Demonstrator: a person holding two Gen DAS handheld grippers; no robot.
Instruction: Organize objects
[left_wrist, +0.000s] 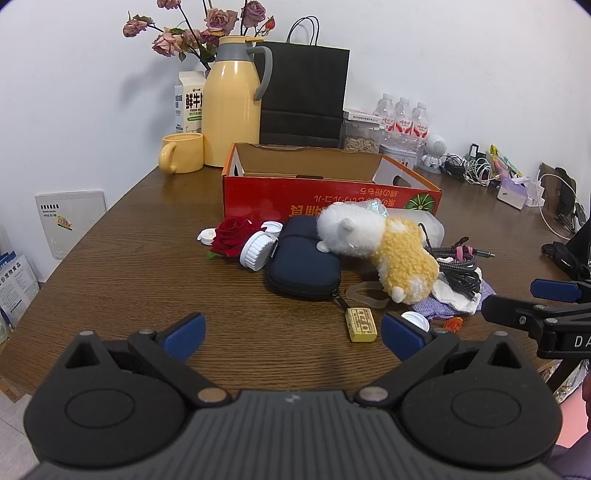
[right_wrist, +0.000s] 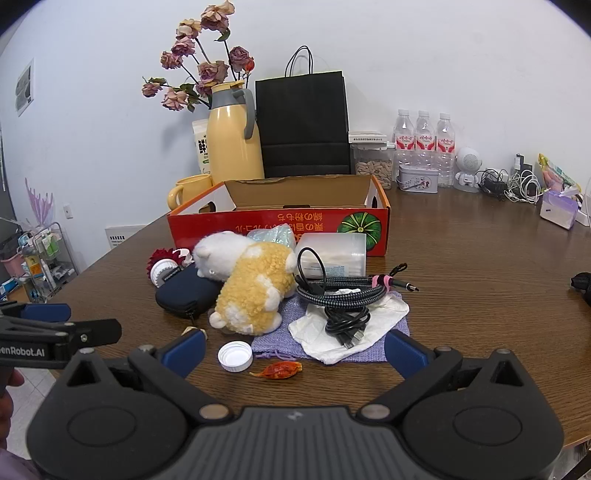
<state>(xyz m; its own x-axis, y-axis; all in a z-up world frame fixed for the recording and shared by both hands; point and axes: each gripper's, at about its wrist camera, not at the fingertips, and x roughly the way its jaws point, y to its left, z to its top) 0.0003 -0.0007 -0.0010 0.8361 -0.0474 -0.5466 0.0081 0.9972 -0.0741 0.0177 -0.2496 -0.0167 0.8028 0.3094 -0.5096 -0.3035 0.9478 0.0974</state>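
Nearest, the left tool (left_wrist: 293, 336) and the right tool (right_wrist: 295, 349) both hover with blue pads spread wide, gripping nothing. Just ahead on the brown wood-grain surface (left_wrist: 147, 258) lie a white plastic bottle cap (right_wrist: 235, 356), an orange crinkled wrapper (right_wrist: 279, 369) and a small yellow block (left_wrist: 361, 325). Beyond them sit a navy zipped pouch (left_wrist: 303, 262), a white-and-yellow plush toy (right_wrist: 251, 284) and black coiled cables (right_wrist: 343, 295) on a lilac cloth bag (right_wrist: 391, 321). Farthest, the red cardboard box (right_wrist: 280, 225) appears empty from this angle, so sorting seems hardly begun; everything loose is left to place.
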